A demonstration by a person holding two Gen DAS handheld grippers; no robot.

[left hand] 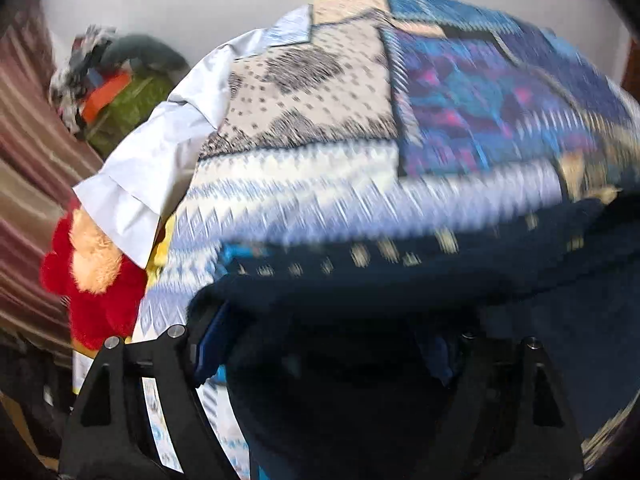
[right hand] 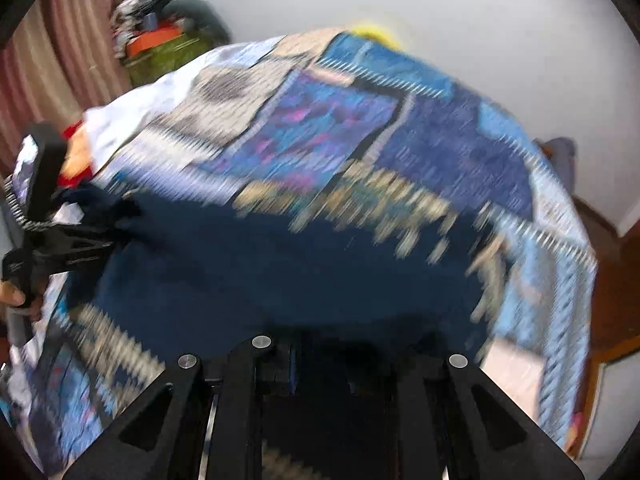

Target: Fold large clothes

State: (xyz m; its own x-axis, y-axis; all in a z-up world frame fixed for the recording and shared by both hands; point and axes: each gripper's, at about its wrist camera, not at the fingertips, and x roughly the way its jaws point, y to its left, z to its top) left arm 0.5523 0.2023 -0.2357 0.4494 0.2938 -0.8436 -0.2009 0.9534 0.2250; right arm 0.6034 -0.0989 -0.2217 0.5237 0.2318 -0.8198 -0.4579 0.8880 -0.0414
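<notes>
A large dark navy garment (left hand: 400, 280) with a pale patterned band lies over the patterned bedspread (left hand: 320, 100). It also fills the lower middle of the right wrist view (right hand: 280, 264). My left gripper (left hand: 320, 352) is buried in the navy cloth and appears shut on it; it also shows at the far left of the right wrist view (right hand: 116, 220), pinching the garment's edge. My right gripper (right hand: 332, 356) is shut on the near edge of the garment, its fingertips hidden under cloth. Both views are blurred by motion.
A white shirt (left hand: 152, 152) lies at the bed's left edge beside a red and tan plush toy (left hand: 92, 264). A pile of clothes and bags (right hand: 160, 36) stands by the striped curtain (right hand: 68, 52). The white wall (right hand: 480, 40) is behind. Wooden floor (right hand: 616, 300) lies to the right.
</notes>
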